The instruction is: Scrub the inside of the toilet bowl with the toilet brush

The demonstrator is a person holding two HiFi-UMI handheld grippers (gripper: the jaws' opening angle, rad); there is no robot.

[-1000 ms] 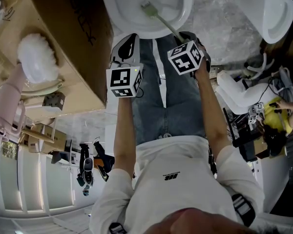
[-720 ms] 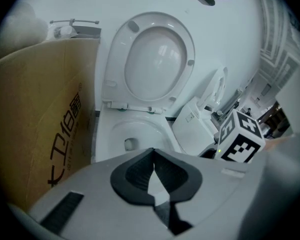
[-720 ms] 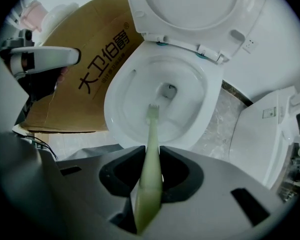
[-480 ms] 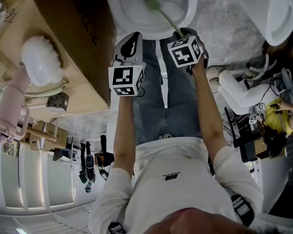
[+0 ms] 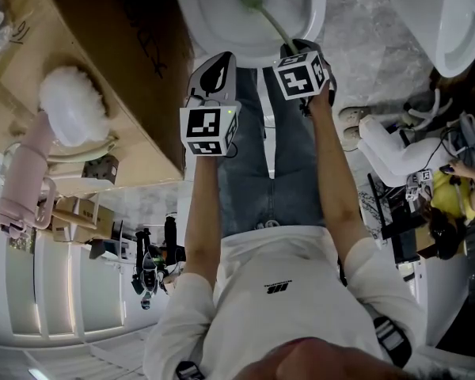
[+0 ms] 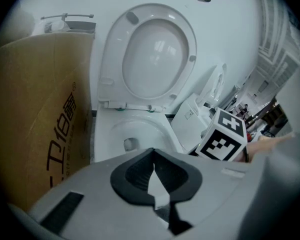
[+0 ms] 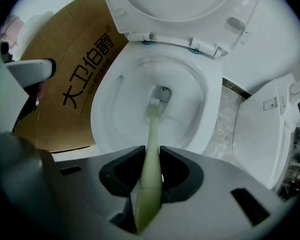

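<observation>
White toilet bowl [image 7: 119, 115] holds one green brush [image 7: 152, 140].

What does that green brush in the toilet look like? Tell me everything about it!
The toilet brush is pale green and looks like plastic. It has a long, slim, straight handle and a small head with short pale bristles at the far end. The right gripper is shut on the handle. The brush slants down into the white toilet bowl, with its head at the bottom by the drain hole.
</observation>
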